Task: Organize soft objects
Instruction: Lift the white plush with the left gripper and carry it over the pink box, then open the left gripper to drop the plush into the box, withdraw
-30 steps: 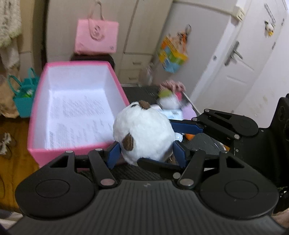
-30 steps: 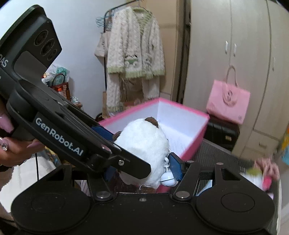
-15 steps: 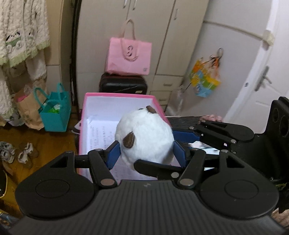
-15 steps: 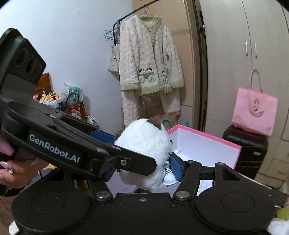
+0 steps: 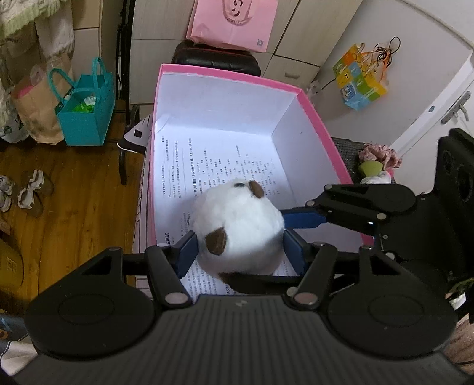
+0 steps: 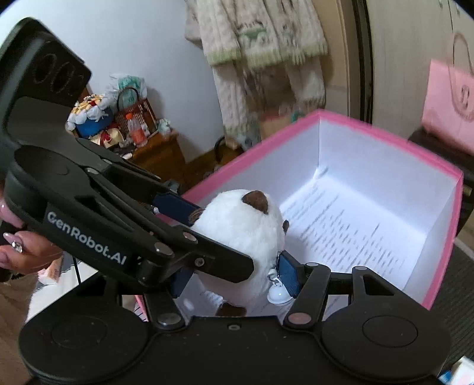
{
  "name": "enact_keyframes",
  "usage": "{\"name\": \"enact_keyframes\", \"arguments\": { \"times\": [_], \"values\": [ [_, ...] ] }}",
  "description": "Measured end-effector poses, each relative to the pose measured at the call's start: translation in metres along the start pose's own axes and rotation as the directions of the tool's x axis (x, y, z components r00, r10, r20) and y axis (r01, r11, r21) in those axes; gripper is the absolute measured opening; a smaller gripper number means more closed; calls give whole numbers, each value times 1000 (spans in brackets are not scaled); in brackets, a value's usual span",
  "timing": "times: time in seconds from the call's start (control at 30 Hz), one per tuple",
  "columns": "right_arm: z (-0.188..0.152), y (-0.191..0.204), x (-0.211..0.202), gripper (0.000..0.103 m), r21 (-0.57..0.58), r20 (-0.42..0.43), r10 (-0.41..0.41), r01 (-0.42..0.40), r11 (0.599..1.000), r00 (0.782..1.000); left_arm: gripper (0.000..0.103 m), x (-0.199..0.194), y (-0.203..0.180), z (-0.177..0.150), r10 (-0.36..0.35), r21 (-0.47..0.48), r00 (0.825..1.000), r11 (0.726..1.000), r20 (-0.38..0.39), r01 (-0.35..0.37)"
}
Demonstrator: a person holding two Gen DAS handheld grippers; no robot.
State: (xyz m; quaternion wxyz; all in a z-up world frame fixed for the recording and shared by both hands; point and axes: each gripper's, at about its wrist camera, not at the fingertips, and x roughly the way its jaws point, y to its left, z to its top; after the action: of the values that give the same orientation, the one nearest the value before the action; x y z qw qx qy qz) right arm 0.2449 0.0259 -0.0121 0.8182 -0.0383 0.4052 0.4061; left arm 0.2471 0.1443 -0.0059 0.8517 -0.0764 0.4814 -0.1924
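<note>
A round white plush toy (image 5: pixel 238 228) with brown ears is held from both sides over the near end of a pink box (image 5: pixel 318 121) with a white inside and printed paper on its floor. My left gripper (image 5: pixel 240 251) is shut on the plush. My right gripper (image 6: pixel 237 266) is also shut on the same plush (image 6: pixel 243 237), crossing the left one; a small white bell hangs from the plush by the right finger. The pink box (image 6: pixel 441 266) lies just ahead in the right wrist view.
A teal bag (image 5: pixel 86 109) and paper bag stand on the wooden floor left of the box. A pink tote (image 5: pixel 234 20) sits on a black case behind it. More soft things (image 5: pixel 376 163) lie right of the box. A cardigan (image 6: pixel 257 29) hangs on the wall.
Both grippers have carried the plush from beside the box to above its open inside, and both views now tilt down into the box.
</note>
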Motion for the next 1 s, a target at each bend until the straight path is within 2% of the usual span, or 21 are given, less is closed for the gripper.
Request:
{"name": "enact_keyframes", "arguments": {
  "times": [0.23, 0.37, 0.6, 0.77, 1.0],
  "values": [
    [1, -14, 12, 68, 58, -86, 47, -42, 997, 995, 61, 1, -8, 0, 65, 35, 998, 997, 10, -65],
    [-4, -18, 14, 67, 76, -97, 74, -66, 995, 993, 61, -2, -10, -1, 85, 42, 996, 995, 34, -87],
    [-6, -16, 0, 66, 62, -59, 83, -79, 995, 995, 63, -17, -15, -5, 98, 58, 993, 993, 66, -102],
    [-12, -10, -24, 66, 6, -15, 30, -29, 1000, 999, 64, -35, -23, -11, 118, 85, 986, 988, 115, -128],
    [-23, 3, -59, 66, -56, 49, -29, 32, 998, 998, 64, -49, -36, -23, 105, 104, 986, 987, 127, -118]
  ]
}}
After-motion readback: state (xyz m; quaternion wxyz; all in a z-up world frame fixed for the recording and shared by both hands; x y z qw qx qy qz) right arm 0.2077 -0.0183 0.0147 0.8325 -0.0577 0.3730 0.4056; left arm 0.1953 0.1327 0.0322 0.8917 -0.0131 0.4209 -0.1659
